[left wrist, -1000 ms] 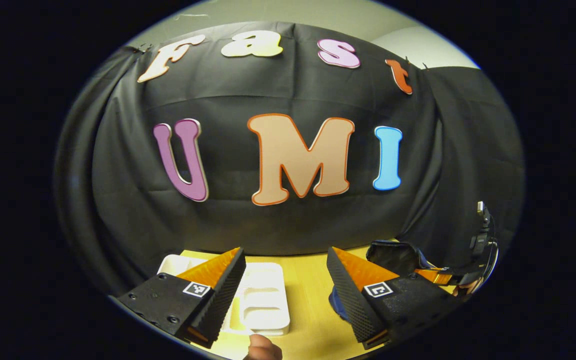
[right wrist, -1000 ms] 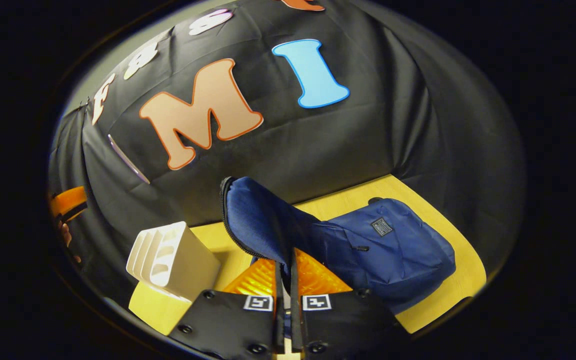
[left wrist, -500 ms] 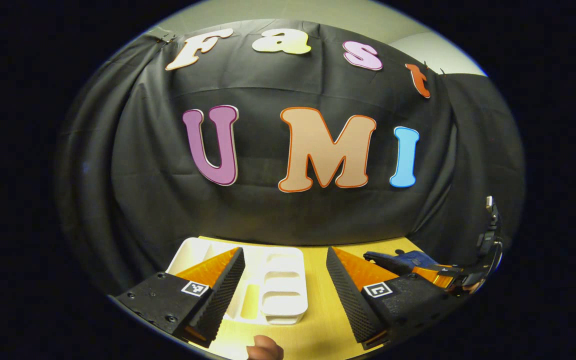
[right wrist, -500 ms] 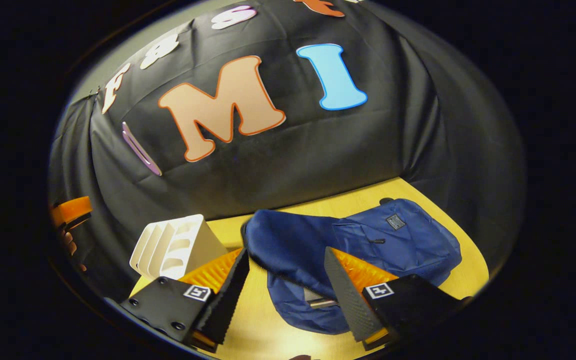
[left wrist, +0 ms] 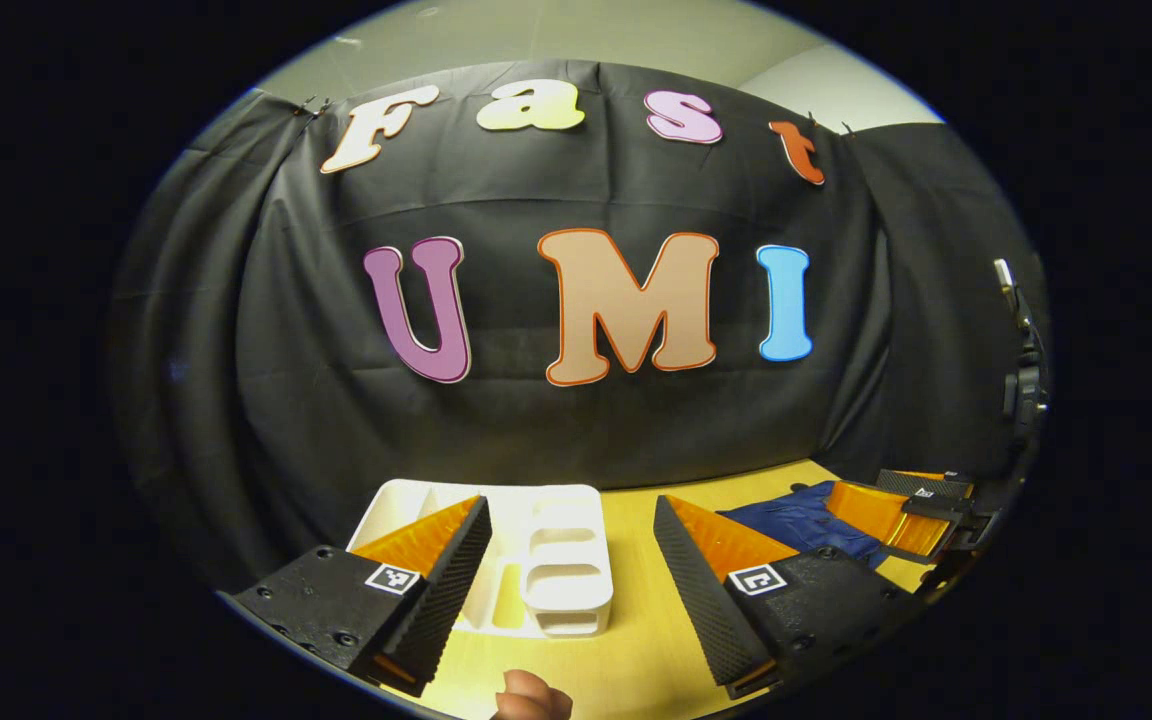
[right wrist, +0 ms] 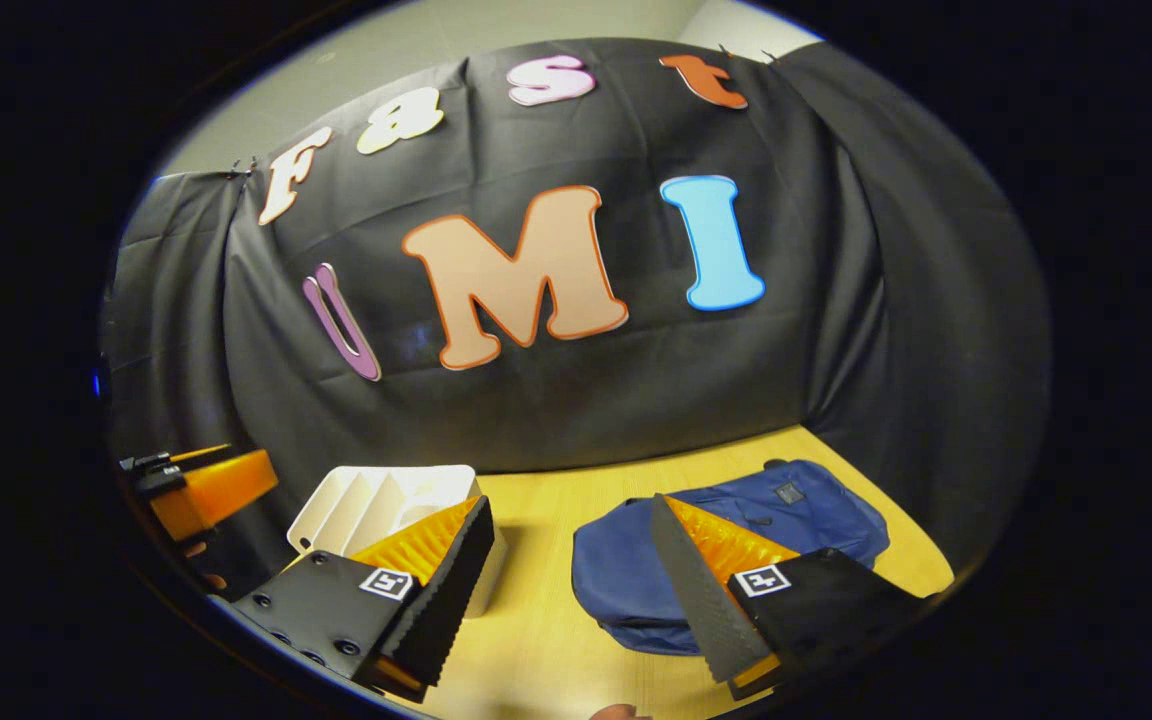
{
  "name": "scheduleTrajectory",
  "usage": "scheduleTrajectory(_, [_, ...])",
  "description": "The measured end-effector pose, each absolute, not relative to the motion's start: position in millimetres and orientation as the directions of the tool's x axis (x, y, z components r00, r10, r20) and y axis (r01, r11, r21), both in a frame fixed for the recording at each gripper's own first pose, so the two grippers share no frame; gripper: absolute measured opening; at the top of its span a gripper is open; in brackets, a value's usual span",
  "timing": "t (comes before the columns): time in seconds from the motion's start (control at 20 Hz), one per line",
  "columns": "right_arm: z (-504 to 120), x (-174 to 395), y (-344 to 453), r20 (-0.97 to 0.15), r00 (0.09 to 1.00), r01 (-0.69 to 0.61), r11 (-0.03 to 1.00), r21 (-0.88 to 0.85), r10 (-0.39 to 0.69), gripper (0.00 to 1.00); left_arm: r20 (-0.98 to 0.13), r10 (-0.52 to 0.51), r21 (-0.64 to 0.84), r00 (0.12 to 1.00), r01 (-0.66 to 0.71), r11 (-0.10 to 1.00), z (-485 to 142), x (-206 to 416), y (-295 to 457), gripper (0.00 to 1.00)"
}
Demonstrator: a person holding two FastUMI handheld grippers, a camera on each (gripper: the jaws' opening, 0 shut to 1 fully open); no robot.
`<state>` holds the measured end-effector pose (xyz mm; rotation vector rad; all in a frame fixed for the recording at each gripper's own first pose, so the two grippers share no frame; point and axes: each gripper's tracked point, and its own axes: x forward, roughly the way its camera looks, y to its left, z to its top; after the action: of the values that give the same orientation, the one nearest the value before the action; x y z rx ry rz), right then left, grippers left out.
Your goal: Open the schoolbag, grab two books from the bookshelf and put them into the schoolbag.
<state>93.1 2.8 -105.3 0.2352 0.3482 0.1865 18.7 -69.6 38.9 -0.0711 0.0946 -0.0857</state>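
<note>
- Left gripper [left wrist: 571, 560] spread, holding nothing; white bookshelf [left wrist: 546, 560] lies straight ahead at the table's [left wrist: 636, 640] back-left edge, nearer this hand
- Right gripper [right wrist: 571, 590] spread, holding nothing; schoolbag [right wrist: 796, 520] ahead-right, flat, no books visible

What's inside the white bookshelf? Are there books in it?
The white bookshelf lies on the yellow table. Its slots that show look empty; no book is visible. The left gripper covers its near left part, so that part stays unknown.
</note>
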Motion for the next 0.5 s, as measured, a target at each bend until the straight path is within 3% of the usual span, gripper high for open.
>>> scheduleTrajectory(0.5, [-63.1, 62.5, -0.3, -0.228, 0.952, -0.158, 0.966, 0.203, 0.204, 0.99, -0.086, -0.082, -0.110, 0.993, 0.073, 0.991, 36.9, -9.2, -73.2, 0.95])
